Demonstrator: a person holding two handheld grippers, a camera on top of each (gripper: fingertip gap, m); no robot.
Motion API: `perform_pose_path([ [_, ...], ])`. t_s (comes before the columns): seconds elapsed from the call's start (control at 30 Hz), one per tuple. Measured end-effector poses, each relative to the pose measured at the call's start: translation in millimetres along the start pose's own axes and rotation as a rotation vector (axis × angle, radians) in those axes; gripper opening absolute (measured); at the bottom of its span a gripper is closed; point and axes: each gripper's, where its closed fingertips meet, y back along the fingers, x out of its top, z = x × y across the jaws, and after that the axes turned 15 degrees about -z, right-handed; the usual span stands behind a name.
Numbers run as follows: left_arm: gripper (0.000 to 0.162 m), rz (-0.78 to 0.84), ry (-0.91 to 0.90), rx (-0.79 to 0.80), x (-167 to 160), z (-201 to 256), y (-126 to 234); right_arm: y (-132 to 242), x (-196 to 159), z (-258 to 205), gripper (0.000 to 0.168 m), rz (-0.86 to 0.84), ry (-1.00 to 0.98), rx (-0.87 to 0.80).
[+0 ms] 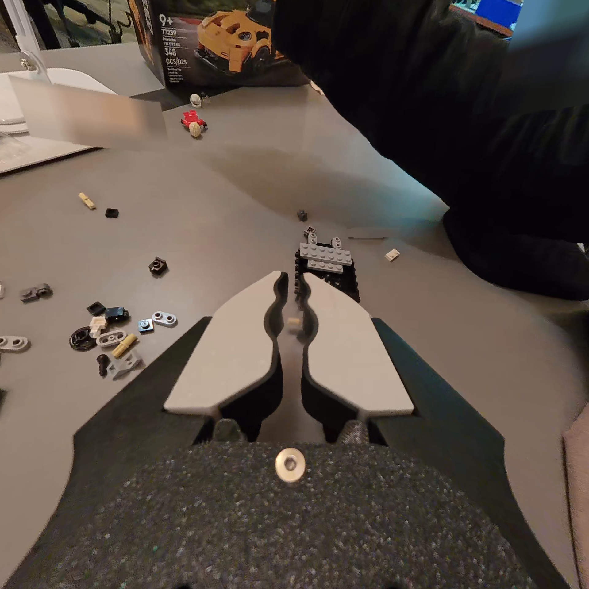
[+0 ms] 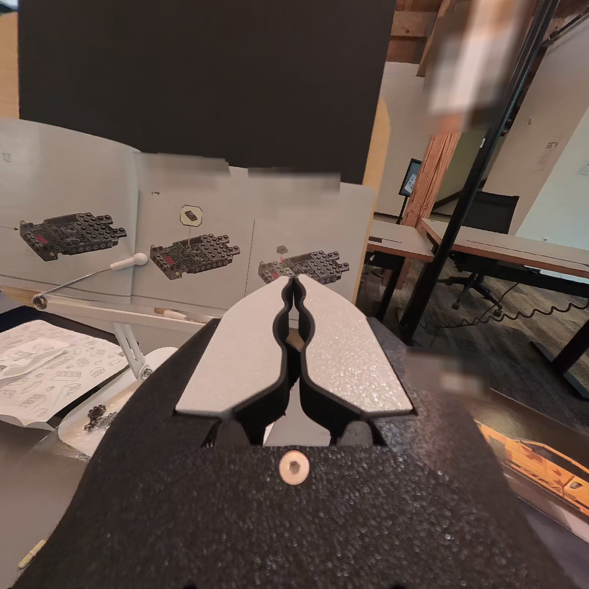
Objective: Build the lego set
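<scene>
While the right gripper (image 2: 293, 279) is raised toward the open instruction booklet (image 2: 191, 229), its fingers together on nothing, step: checking the page
Left gripper (image 1: 294, 276): fingers a little apart, empty
Car base (image 1: 326, 266): on the table (image 1: 223, 197), at 12 o'clock just past the left fingers
Loose pieces (image 1: 111, 334): at 9 o'clock
Next: probably pick a small piece and press it on the base
</scene>
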Motion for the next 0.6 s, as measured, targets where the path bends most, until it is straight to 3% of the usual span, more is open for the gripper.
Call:
perform_pose_path([
  [0.33,0.0,0.037,0.021,0.075,2.4,-13.9,1.8,-6.2,-7.9,-9.5,0.0,-0.028,-0.002,0.025],
  [0.6,0.0,0.055,0.033,0.148,4.6,-23.3,5.4,2.1,7.6,-81.9,0.0,-0.026,0.072,0.134],
])
